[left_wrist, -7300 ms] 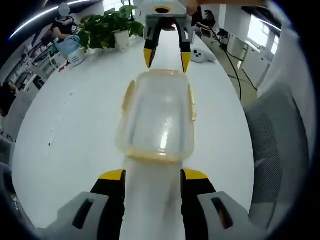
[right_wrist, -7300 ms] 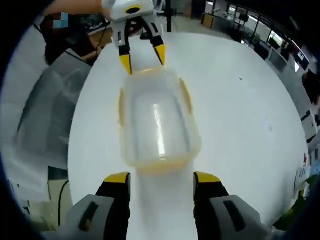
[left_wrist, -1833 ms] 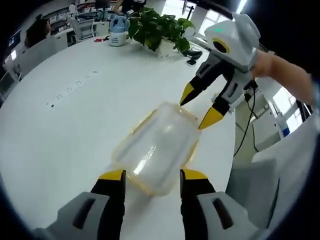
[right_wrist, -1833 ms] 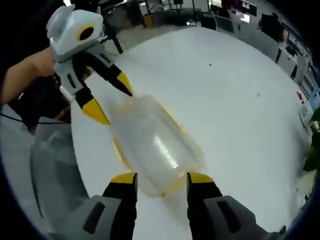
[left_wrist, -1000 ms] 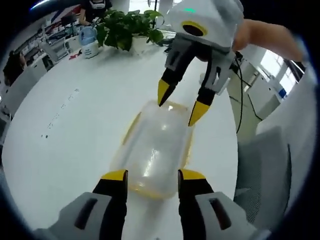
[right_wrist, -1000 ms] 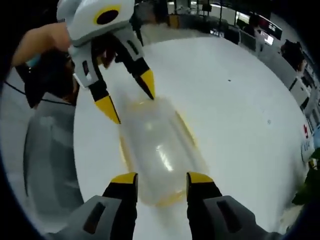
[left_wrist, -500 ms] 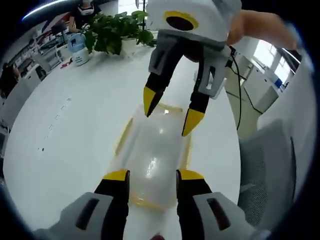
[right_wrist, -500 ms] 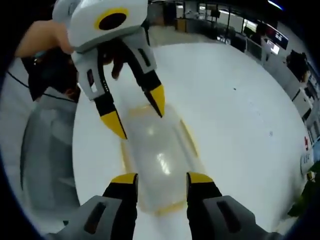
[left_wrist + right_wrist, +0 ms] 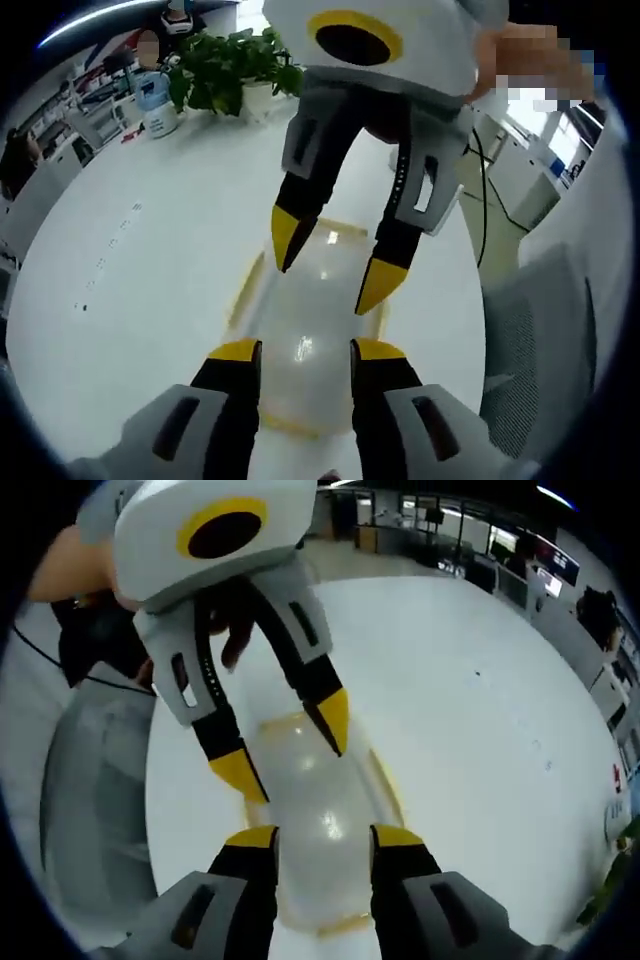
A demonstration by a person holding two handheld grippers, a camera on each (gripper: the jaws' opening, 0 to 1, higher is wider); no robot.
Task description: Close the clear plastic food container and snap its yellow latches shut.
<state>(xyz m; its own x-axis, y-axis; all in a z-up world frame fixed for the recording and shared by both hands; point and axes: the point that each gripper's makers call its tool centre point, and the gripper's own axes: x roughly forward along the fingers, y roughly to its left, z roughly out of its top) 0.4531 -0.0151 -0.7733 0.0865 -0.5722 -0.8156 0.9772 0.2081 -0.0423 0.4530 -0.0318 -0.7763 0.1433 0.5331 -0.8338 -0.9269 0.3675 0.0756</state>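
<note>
The clear plastic container with a yellow rim lies on the white table, lid on top. One yellow side latch lies flat along its left edge. My left gripper is open, its yellow-tipped jaws standing over the container's near end. My right gripper comes down from above, open, its tips over the far half of the lid. In the right gripper view the container lies between my right gripper and the left gripper, both open above the lid. Whether any tip touches the lid is unclear.
A potted plant and a blue jug stand at the table's far side. A grey office chair sits close beside the table edge, seen also as the chair. A hand holds the right gripper.
The two grippers have closed in on each other over the container; each now looms larger in the other's view, with tips over the lid's middle. The container has stayed on the table.
</note>
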